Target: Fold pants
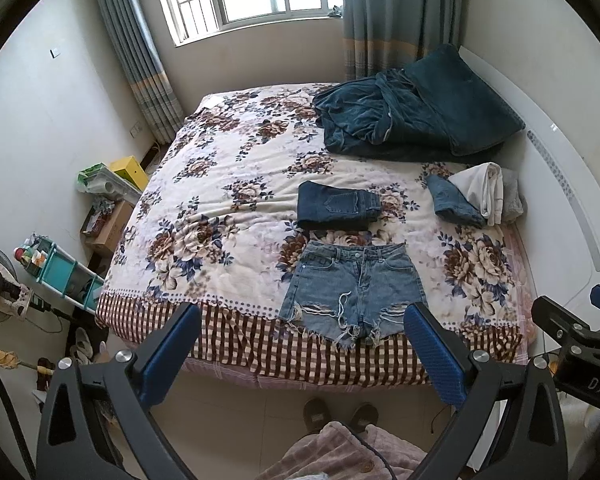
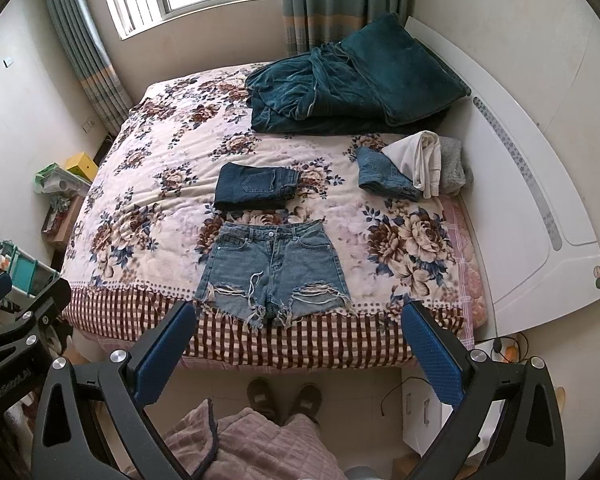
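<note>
Light-blue ripped denim shorts [image 1: 350, 286] lie flat, waistband away from me, near the bed's front edge; they also show in the right wrist view [image 2: 276, 272]. Just behind them lies a folded dark-blue pair of jeans [image 1: 338, 204] [image 2: 256, 186]. My left gripper [image 1: 300, 320] is open and empty, held above the floor in front of the bed, short of the shorts' frayed hem. My right gripper [image 2: 296, 320] is open and empty, likewise short of the hem; part of it shows at the right of the left wrist view [image 1: 572, 328].
The bed [image 1: 220, 208] has a floral cover with a checked front border. A heap of unfolded clothes [image 1: 476, 196] lies at the right by the white headboard [image 2: 540, 208]. A dark teal blanket and pillow [image 1: 412, 116] sit at the back. Boxes and a shelf [image 1: 60, 272] stand left.
</note>
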Demonstrator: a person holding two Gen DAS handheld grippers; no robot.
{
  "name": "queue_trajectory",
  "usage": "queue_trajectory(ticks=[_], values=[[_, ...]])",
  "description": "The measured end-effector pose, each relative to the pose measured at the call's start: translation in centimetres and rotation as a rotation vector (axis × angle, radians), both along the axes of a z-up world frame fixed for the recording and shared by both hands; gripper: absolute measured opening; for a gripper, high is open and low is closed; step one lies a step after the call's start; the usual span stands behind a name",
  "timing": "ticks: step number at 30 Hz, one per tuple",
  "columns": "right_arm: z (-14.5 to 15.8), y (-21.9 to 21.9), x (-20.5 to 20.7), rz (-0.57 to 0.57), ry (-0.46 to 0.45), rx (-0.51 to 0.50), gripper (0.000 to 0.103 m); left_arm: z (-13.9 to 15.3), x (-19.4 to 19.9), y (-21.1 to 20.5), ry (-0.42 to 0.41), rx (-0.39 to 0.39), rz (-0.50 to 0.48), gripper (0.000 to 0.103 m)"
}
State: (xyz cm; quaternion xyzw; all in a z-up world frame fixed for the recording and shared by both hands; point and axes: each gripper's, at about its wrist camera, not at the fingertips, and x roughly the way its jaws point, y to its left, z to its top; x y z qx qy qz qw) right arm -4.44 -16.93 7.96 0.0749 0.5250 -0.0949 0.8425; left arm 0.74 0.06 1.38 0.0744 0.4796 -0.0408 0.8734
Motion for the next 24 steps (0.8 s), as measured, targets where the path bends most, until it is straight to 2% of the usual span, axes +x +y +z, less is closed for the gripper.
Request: queue_trajectory(ticks=[8, 24], values=[[1.4, 0.9, -0.2, 0.008, 0.006, 0.002, 0.103, 0.4, -0.3, 0.2, -0.004, -0.002, 0.006, 0.103], [1.4, 0.9, -0.3, 0.007, -0.004, -0.003, 0.103, 0.6, -0.4, 0.2, -0.012, -0.004, 0.007, 0.103]])
